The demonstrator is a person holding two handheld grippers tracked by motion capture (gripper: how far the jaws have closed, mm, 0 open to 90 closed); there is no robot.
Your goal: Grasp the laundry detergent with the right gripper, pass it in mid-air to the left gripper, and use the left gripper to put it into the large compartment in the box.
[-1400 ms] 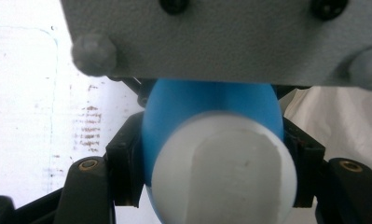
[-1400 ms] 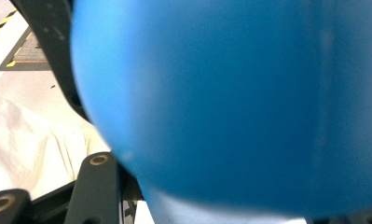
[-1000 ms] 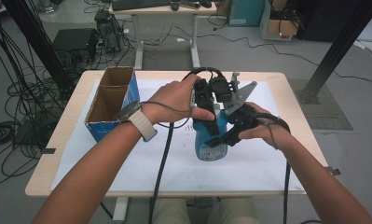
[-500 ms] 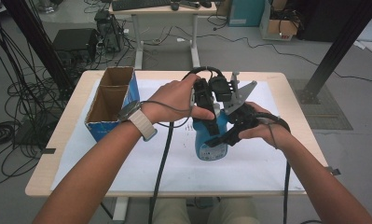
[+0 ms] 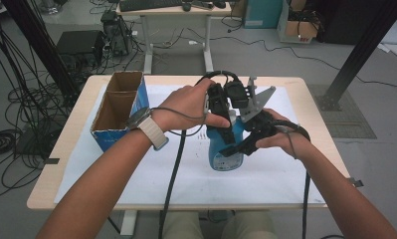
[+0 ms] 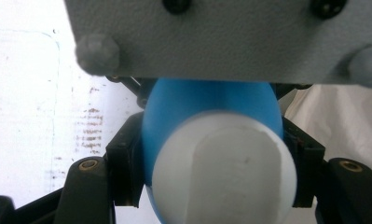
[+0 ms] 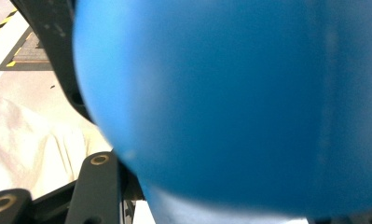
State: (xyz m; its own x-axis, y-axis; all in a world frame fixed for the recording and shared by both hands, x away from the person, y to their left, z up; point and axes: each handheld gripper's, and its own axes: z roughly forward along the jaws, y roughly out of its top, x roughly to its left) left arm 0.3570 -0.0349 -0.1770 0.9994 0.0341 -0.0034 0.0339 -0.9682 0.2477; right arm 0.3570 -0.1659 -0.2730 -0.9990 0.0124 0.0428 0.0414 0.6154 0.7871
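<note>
Both your grippers clamp blue bottle (image 5: 227,149) mid-table: left gripper (image 5: 221,112) on white cap (image 6: 223,168), right gripper (image 5: 238,147) on body. Step: uncapping, likely. Next: twist cap, body steady.

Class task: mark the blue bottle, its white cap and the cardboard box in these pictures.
bottle (image 5: 225,149): high view, blue body above the label.
cap (image 6: 225,170): left gripper view, flat white top.
box (image 5: 136,102): high view, blue outer side wall.

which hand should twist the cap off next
Left, probably. The left gripper clamps the white cap from above, while the right gripper grips the blue bottle body, steadying it.
</note>
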